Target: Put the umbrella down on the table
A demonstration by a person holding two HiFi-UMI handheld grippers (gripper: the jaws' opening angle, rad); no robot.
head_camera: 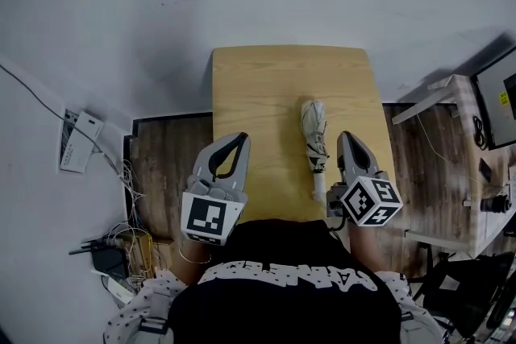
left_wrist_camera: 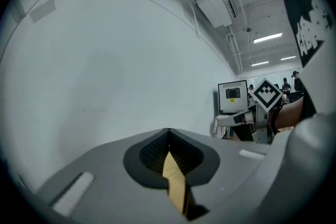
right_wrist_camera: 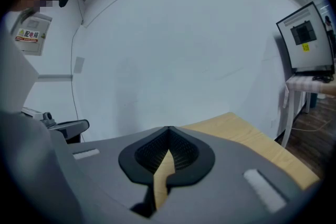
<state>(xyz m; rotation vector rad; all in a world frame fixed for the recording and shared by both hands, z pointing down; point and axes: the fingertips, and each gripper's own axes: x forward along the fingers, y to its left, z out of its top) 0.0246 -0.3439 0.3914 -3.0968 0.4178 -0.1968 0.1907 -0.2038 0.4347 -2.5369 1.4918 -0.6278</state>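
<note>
In the head view alone, the folded umbrella (head_camera: 314, 142) lies flat on the wooden table (head_camera: 266, 93), just beside the right gripper (head_camera: 348, 138) and well apart from the left gripper (head_camera: 240, 139) at the table's left edge. The left gripper view shows its jaws pressed tip to tip, empty, facing a white wall and a monitor (left_wrist_camera: 232, 96). The right gripper view shows its jaws likewise together and gripping nothing, with bare tabletop ahead.

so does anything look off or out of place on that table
Nothing stands out. The folded umbrella lies flat on the wooden table, roughly along its length, with nothing spilled or visibly damaged. The only untidy spot is a tangle of cables down at the left, off the table.
</note>
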